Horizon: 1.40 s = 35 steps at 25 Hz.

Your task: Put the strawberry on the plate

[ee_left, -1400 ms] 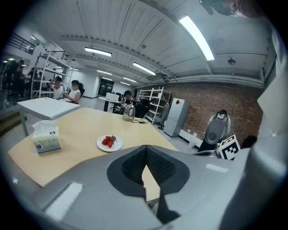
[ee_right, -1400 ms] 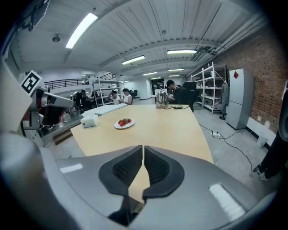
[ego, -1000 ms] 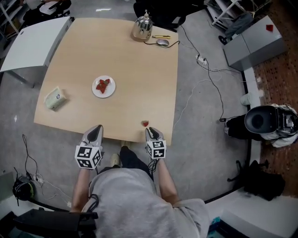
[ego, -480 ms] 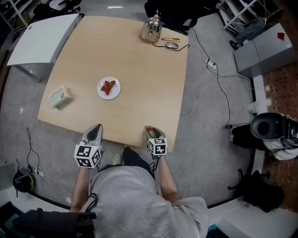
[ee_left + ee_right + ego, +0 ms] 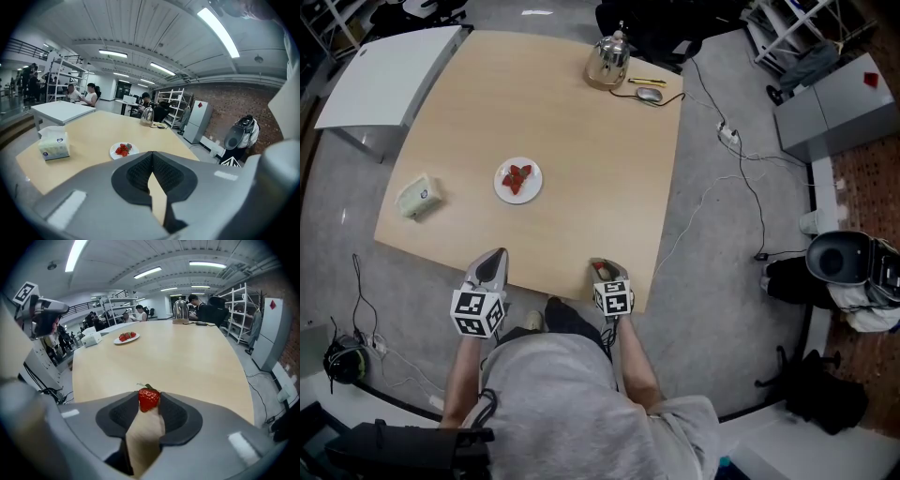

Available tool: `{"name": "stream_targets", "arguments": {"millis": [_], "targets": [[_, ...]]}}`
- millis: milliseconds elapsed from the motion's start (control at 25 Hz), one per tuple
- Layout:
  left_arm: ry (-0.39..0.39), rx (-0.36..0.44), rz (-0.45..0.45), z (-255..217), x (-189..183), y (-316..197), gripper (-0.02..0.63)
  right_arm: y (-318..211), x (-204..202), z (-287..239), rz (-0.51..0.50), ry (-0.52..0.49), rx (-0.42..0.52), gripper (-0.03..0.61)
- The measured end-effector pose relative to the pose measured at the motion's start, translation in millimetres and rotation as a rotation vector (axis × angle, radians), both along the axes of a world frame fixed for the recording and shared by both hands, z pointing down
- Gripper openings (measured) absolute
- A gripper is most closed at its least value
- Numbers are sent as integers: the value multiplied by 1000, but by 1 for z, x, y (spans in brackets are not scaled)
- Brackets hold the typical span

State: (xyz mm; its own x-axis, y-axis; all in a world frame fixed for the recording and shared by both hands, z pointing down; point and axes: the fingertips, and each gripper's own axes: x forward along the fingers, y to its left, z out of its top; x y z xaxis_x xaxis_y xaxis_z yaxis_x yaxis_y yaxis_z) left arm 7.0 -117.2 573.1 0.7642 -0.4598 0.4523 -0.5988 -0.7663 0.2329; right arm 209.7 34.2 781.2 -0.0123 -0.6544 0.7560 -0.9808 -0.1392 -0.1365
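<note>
Right claw (image 5: 149,402): the jaws are closing on a small red strawberry (image 5: 148,398), and the pads are meeting its flanks at the very tips only. The fruit is sitting at the near edge of the pale wooden table (image 5: 581,141), well apart from the round white plate (image 5: 502,186). Left claw (image 5: 152,154) is resting pressed together, empty.

Risk, as judged: so shallow a hold is inviting a slip or a roll off the edge, and overtightening would be bruising the fruit.

A steel kettle (image 5: 607,62) is standing at the far edge. Cables (image 5: 741,178) are trailing over the grey floor.
</note>
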Motion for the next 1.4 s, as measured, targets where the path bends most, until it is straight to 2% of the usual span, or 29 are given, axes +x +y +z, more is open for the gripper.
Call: {"name": "stream_targets", "arguments": {"millis": [440, 920, 1080, 1400], "targets": [[12, 1, -42, 1, 3, 0, 20, -7, 0, -20, -46, -24, 50, 146], [25, 7, -93, 3, 4, 1, 20, -47, 8, -110, -99, 3, 250, 144], [33, 6, -127, 7, -3, -1, 20, -68, 1, -140, -153, 38, 319, 144], [27, 7, -224, 7, -32, -1, 20, -113, -21, -175, -247, 34, 422, 144]]}}
